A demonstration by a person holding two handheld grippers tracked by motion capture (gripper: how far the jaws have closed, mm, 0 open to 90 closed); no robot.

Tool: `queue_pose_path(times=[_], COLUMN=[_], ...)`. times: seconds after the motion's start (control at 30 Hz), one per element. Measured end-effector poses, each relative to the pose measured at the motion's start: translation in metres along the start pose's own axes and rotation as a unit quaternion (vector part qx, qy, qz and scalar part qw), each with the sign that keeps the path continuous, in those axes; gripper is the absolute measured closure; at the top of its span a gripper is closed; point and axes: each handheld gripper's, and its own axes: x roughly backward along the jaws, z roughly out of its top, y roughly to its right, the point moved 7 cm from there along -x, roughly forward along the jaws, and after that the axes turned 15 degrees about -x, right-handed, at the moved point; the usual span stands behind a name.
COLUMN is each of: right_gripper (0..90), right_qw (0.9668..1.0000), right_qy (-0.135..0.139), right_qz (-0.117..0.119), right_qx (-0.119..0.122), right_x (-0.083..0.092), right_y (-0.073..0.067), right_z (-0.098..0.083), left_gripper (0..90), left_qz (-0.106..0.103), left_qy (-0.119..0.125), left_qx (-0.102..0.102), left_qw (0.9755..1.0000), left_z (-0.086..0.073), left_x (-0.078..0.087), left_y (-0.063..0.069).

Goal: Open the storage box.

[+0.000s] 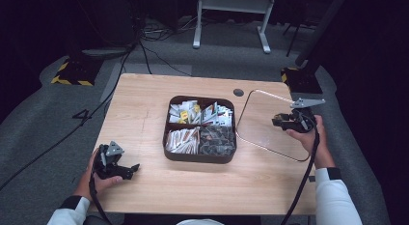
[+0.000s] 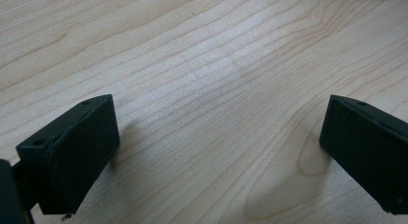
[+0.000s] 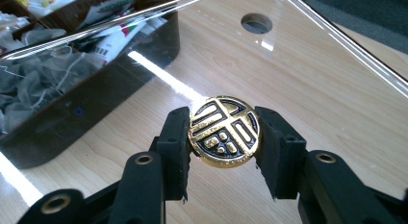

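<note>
Half the divided tray blurred behind the clear lid.

Counts: one wooden table. One dark brown tray with rounded corners, split into four compartments; each holds a heap of small packets, too many and too small to count. One clear lid with a thin rim, lying flat just right of the tray. One round gold-and-black knob on that lid. One round cable hole in the tabletop. Two handheld grippers: left gripper, right gripper, each with two black jaws, one grey three-cornered plate and one trailing cable. Two hands, two white sleeves. Two yellow-and-black striped floor bases behind the table.
</note>
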Motion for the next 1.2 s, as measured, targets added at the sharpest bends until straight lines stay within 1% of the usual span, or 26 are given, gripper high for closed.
queue_pose_path(times=[0.4, 0.57, 0.63, 0.83, 0.93, 1.03, 1.2], right_gripper=[58.8, 58.8, 58.8, 58.8, 58.8, 58.8, 58.8], right_qw=[0.9997, 0.9992, 0.9990, 0.9981, 0.9976, 0.9970, 0.9966], right_qy=[-0.011, -0.025, -0.030, -0.046, -0.052, -0.059, -0.062], right_qz=[-0.014, -0.021, -0.020, -0.025, -0.025, -0.028, -0.029], right_qx=[-0.017, -0.023, -0.028, -0.032, -0.038, -0.040, -0.045], right_x=[-0.012, -0.023, -0.028, -0.043, -0.050, -0.055, -0.059], right_y=[0.016, 0.023, 0.025, 0.030, 0.032, 0.035, 0.037], right_z=[-0.013, -0.023, -0.027, -0.038, -0.043, -0.047, -0.051], left_gripper=[0.5, 0.5, 0.5, 0.5, 0.5, 0.5, 0.5], left_qz=[0.000, 0.000, 0.000, 0.000, 0.000, 0.000, 0.000], left_qy=[0.000, 0.000, 0.000, 0.000, 0.000, 0.000, 0.000], left_qx=[0.000, 0.000, 0.000, 0.000, 0.000, 0.000, 0.000], left_qw=[1.0000, 1.0000, 1.0000, 1.0000, 1.0000, 1.0000, 1.0000], left_z=[0.000, 0.000, 0.000, 0.000, 0.000, 0.000, 0.000], left_x=[0.000, 0.000, 0.000, 0.000, 0.000, 0.000, 0.000], left_y=[0.000, 0.000, 0.000, 0.000, 0.000, 0.000, 0.000])
